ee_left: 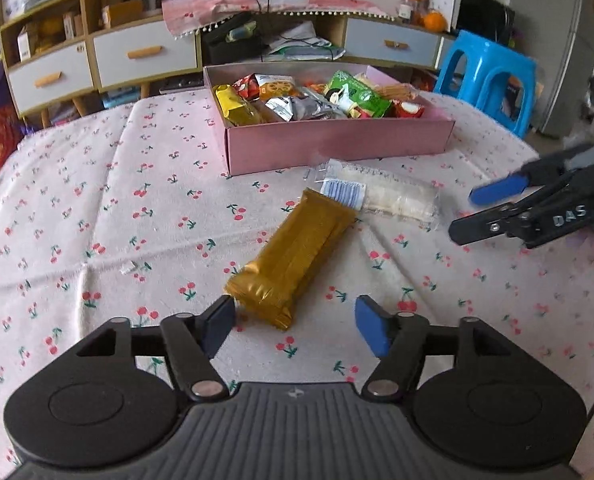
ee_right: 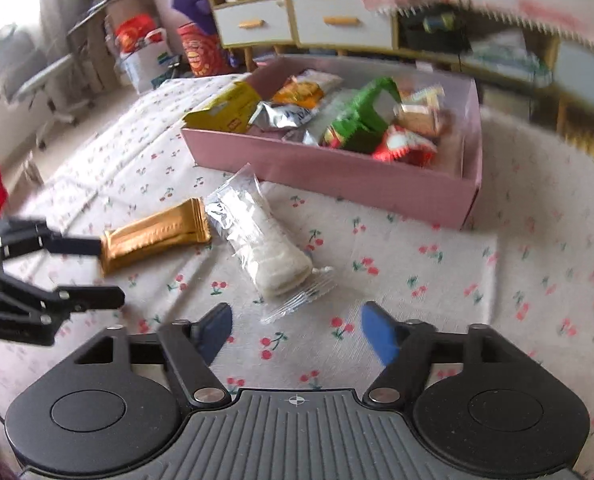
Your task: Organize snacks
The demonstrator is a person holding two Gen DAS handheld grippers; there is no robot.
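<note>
- The left claw (ee_left: 295,322) stood spread, empty, around the near end of a gold snack bar (ee_left: 293,262) on the bench (ee_left: 97,208).
- The right claw (ee_right: 297,330) gaped empty near a clear-wrapped white snack (ee_right: 257,240).
- Both snacks lay just outside the pink box (ee_left: 337,144).

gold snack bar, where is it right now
The gold snack bar lies on the cherry tablecloth before the pink box, its far end touching the clear-wrapped white snack.

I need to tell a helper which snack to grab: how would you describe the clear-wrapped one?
Find the pink box on the cherry-print tablecloth. In front of it lie two loose snacks; the clear packet shows white pieces inside, unlike the gold bar touching it.
</note>
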